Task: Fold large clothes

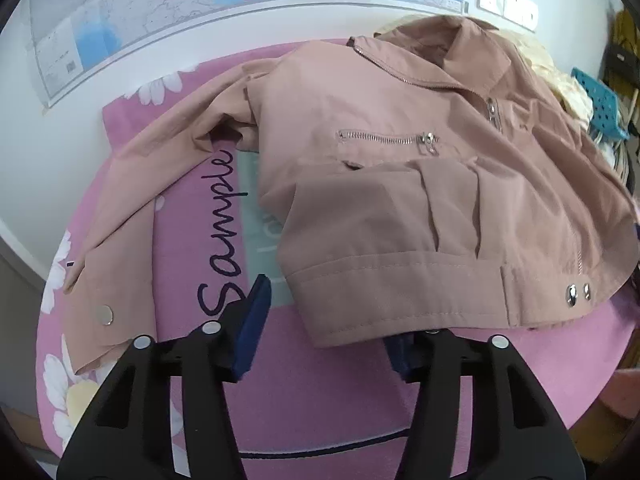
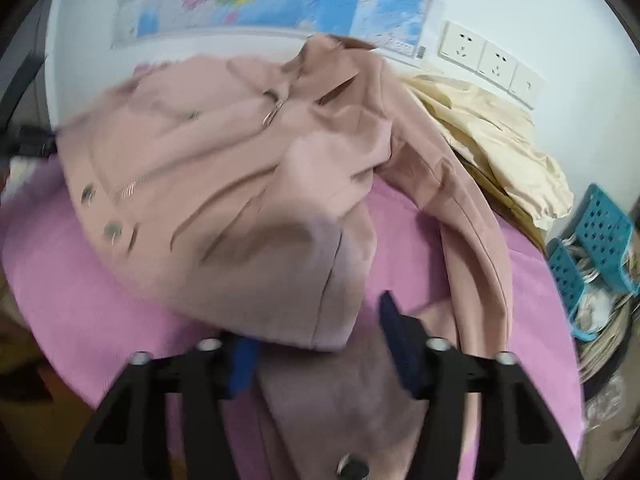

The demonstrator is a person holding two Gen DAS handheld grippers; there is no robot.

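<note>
**Jacket hem lies just ahead of both open grippers**

Left hand-held gripper (image 1: 324, 332) stands apart, holding nothing; the pink jacket (image 1: 400, 184) hem sits at 1 o'clock, overlapping its right finger. Right hand-held gripper (image 2: 320, 344) is also apart, fabric between its fingers. Jacket's long axis runs 12 o'clock across the pink blanket (image 1: 312, 392); one sleeve (image 1: 132, 216) trails toward 10.

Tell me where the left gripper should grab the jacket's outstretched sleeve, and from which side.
Grip the sleeve at its snap-button cuff, coming from the near edge. The cuff lies flat on the pink cloth, just left of the open left gripper, its thick hem offering a firm edge.
</note>
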